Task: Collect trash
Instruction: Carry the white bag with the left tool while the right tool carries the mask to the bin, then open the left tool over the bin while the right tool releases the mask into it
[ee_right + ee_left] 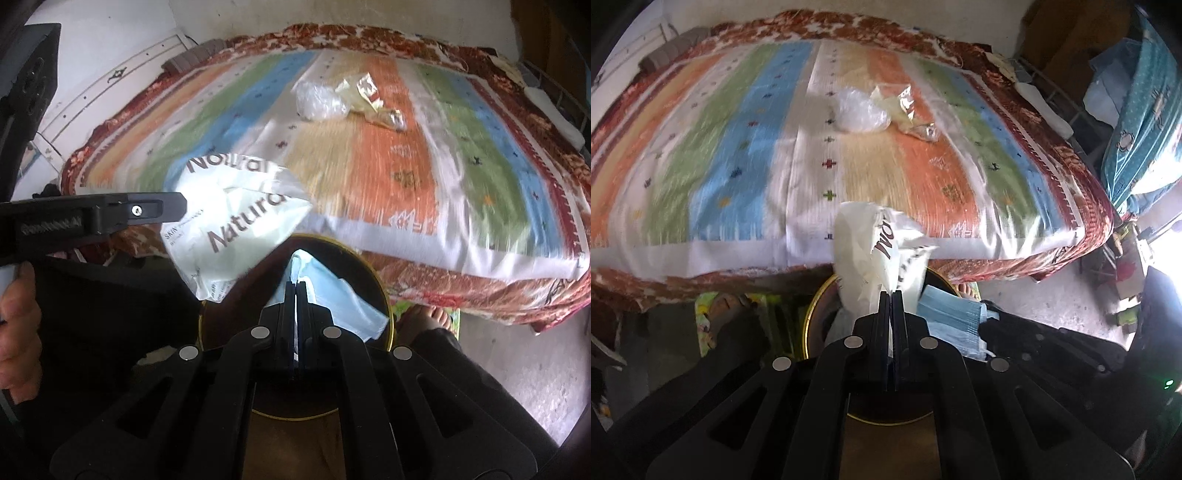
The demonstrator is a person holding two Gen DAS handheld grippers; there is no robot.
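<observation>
White plastic packaging (882,247), printed "Natura", is pinched in the left gripper (891,293), fingers closed on it. The right gripper (295,284) fingers clamp a blue face mask (332,295). Both hang over a dark, gold-rimmed bin (384,295) beside the bed (424,184). Dropping step, it seems; next, both fingers should open. Clear plastic (860,110) and a crumpled wrapper (905,110) lie on the bed, uncollected.
</observation>
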